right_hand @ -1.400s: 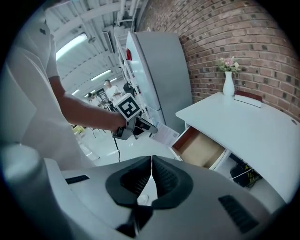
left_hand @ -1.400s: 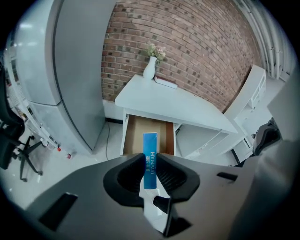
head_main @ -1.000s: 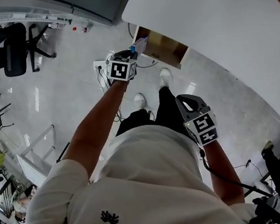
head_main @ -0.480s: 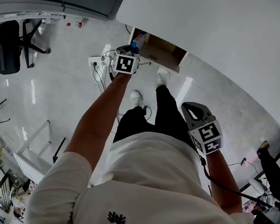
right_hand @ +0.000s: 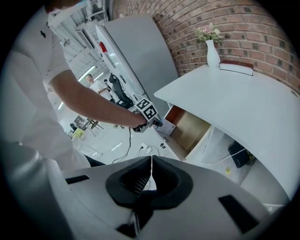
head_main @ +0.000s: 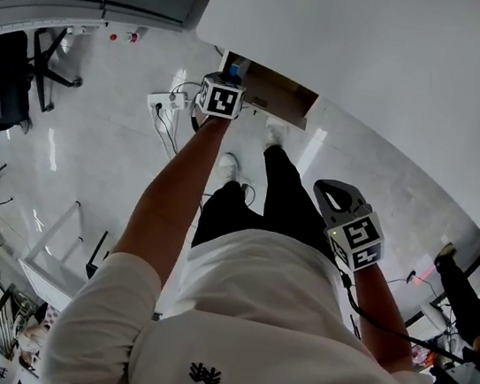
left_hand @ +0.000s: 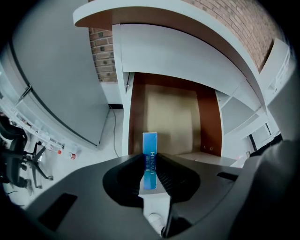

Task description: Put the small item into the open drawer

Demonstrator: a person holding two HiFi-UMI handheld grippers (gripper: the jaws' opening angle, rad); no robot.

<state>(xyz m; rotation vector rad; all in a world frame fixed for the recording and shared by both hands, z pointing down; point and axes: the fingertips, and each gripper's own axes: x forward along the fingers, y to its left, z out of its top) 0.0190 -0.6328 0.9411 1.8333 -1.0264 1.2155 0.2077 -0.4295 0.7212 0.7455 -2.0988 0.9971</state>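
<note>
A small blue box (left_hand: pixel 150 159) stands upright between the jaws of my left gripper (left_hand: pixel 151 176), which is shut on it. Straight ahead is the open drawer (left_hand: pixel 171 122), wood-lined and bare as far as I see, under the white desk. In the head view the left gripper (head_main: pixel 228 79) hovers at the drawer's (head_main: pixel 277 92) near left corner, with the blue box (head_main: pixel 234 72) poking out at its tip. My right gripper (head_main: pixel 336 192) hangs back by the person's right leg. Its jaws (right_hand: pixel 151 164) are shut with nothing between them.
The white desk top (head_main: pixel 375 64) overhangs the drawer. A power strip with cables (head_main: pixel 164 102) lies on the floor left of the drawer. An office chair (head_main: pixel 6 80) stands far left. A vase (right_hand: pixel 213 51) and a book (right_hand: pixel 236 67) sit on the desk.
My left gripper has moved forward with the blue box, from short of the drawer to its front left corner. The right gripper has barely shifted.
</note>
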